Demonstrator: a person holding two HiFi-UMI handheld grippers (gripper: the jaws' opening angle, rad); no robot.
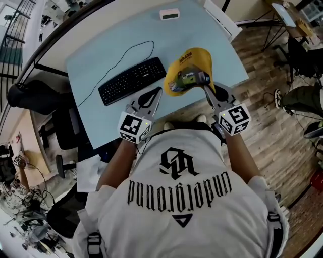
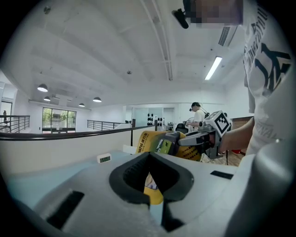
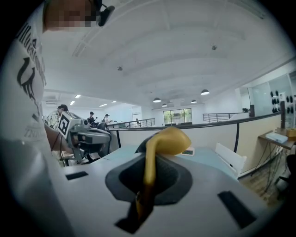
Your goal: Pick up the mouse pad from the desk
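Note:
The yellow mouse pad [image 1: 187, 65] is off the pale blue desk [image 1: 101, 55], curled into an arch with a printed label on it. My right gripper [image 1: 208, 86] is shut on its near edge; in the right gripper view the pad [image 3: 166, 141] rises from between the jaws and folds over. My left gripper [image 1: 159, 90] hangs just left of the pad with its jaws slightly apart and nothing in them. In the left gripper view the pad [image 2: 159, 142] and the right gripper [image 2: 182, 141] lie straight ahead, and more yellow shows through the jaw gap.
A black keyboard [image 1: 132, 79] with its cable lies on the desk left of the pad. A small white clock [image 1: 169, 14] stands at the far edge. A black office chair [image 1: 35, 95] is at the left, wooden floor at the right.

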